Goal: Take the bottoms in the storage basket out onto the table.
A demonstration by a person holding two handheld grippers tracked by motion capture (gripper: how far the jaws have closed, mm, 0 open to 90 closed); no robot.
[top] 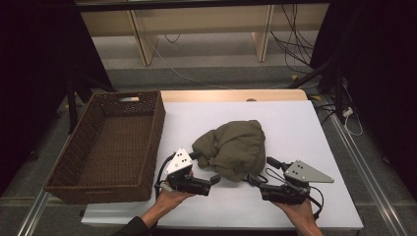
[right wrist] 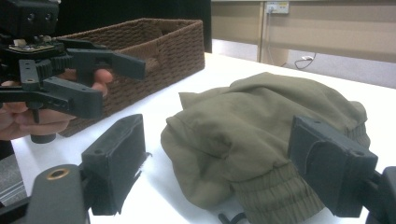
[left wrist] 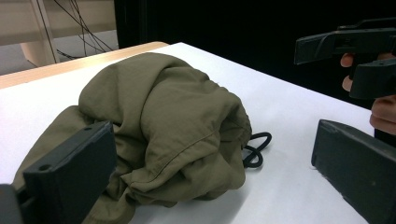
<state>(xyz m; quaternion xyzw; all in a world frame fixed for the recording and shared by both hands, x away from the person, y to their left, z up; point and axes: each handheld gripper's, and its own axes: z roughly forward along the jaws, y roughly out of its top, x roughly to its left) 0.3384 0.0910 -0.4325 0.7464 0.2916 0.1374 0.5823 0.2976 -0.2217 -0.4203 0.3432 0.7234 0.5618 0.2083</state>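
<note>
A crumpled olive-green garment [top: 233,147] lies in a heap in the middle of the white table [top: 295,128]. A black drawstring [left wrist: 256,148] pokes out from under its near edge. My left gripper [top: 205,168] is open at the heap's near left side; in the left gripper view [left wrist: 212,172] its jaws straddle the cloth's edge. My right gripper [top: 263,171] is open at the near right side. In the right gripper view [right wrist: 224,161] its jaws stand wide on either side of a ribbed cuff [right wrist: 275,200]. Neither gripper has closed on the cloth.
A brown wicker basket [top: 156,132] with nothing in it stands along the table's left side, close to my left gripper [right wrist: 88,79]. The table's wooden far edge [top: 236,95] lies behind the garment. White surface lies to the garment's right and behind it.
</note>
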